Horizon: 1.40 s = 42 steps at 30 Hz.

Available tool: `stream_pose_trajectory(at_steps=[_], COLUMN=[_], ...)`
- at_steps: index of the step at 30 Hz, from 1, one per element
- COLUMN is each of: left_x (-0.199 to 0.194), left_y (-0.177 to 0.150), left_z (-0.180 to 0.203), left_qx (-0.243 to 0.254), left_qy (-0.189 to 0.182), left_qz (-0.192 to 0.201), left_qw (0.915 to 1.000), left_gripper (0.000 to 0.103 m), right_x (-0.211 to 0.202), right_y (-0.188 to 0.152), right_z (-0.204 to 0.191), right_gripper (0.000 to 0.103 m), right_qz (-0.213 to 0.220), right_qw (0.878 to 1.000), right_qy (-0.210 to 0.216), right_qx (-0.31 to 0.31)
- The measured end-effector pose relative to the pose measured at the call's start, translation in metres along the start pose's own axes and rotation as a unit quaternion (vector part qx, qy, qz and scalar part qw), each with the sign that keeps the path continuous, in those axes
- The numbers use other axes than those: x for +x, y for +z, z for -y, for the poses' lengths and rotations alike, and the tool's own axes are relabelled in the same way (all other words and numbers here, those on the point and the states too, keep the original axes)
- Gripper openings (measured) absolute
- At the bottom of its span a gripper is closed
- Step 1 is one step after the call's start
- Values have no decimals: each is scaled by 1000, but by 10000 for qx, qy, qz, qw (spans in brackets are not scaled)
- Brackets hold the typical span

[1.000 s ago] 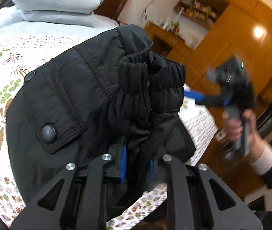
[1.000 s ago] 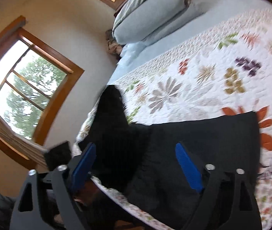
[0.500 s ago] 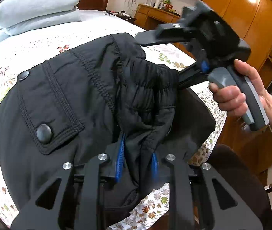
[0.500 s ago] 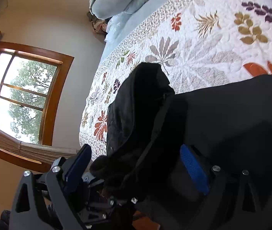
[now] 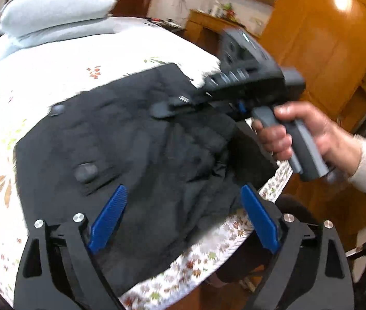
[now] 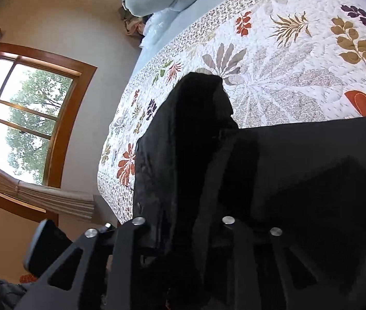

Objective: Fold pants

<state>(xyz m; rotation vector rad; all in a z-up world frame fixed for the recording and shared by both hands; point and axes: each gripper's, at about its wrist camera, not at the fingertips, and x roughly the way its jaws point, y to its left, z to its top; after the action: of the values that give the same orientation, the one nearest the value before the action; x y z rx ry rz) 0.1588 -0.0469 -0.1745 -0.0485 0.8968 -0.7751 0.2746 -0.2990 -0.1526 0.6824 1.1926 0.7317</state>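
Black pants (image 5: 136, 149) with round snap buttons lie on the floral quilt near the bed's edge. My left gripper (image 5: 183, 196) is open, its blue pads (image 5: 108, 217) spread just above the pants' near edge, holding nothing. My right gripper (image 5: 162, 108) reaches in from the right in a hand, shut on the waistband. In the right wrist view the right gripper (image 6: 183, 230) has its fingers close together with bunched black pants (image 6: 234, 170) between them; its pads are hidden by the cloth.
The floral quilt (image 6: 286, 59) covers the bed. Pale blue pillows (image 5: 53, 2) are stacked at the head. A wooden wardrobe (image 5: 325, 38) and shelves stand to the right. A window (image 6: 28, 118) is on the wall beyond the bed's other side.
My left gripper has let go of the waistband and opened. My right gripper has closed on the bunched waistband. The pants have dropped flatter onto the quilt.
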Motion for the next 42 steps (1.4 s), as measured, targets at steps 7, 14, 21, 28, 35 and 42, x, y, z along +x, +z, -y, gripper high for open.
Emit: stream_pose_trajectory(at_steps=[7,14,21,28,35,42], left_x=[-49,-54,-32,-2,40,85], left_y=[-6,6,30,56,74,67], left_z=[-61,-70,-33,1,11,-12], left_qx=[-863,-973,-488,30,213,39], left_qy=[973,1139,1004,917,823,1024], left_qz=[340,440,409,255,-160,-801], left_qw=[9909,9877,9929,9955,9963,9915], left_gripper=[93,93,93,93,93,93], right_x=[-16,-64,-124,-125,-116,-112], right_y=[-1,-3,-8,-21,-27,-35], right_z=[-8,-15,7,50,79,99], right_gripper=[17,16,16,16,17,30], right_qz=[140,509,887,807,840,747], right_qw=[9992,9963,9958,9952,9930,9911], right_qy=[375,689,178,-88,-40,223], right_qx=[-12,43,142,545,834,1077])
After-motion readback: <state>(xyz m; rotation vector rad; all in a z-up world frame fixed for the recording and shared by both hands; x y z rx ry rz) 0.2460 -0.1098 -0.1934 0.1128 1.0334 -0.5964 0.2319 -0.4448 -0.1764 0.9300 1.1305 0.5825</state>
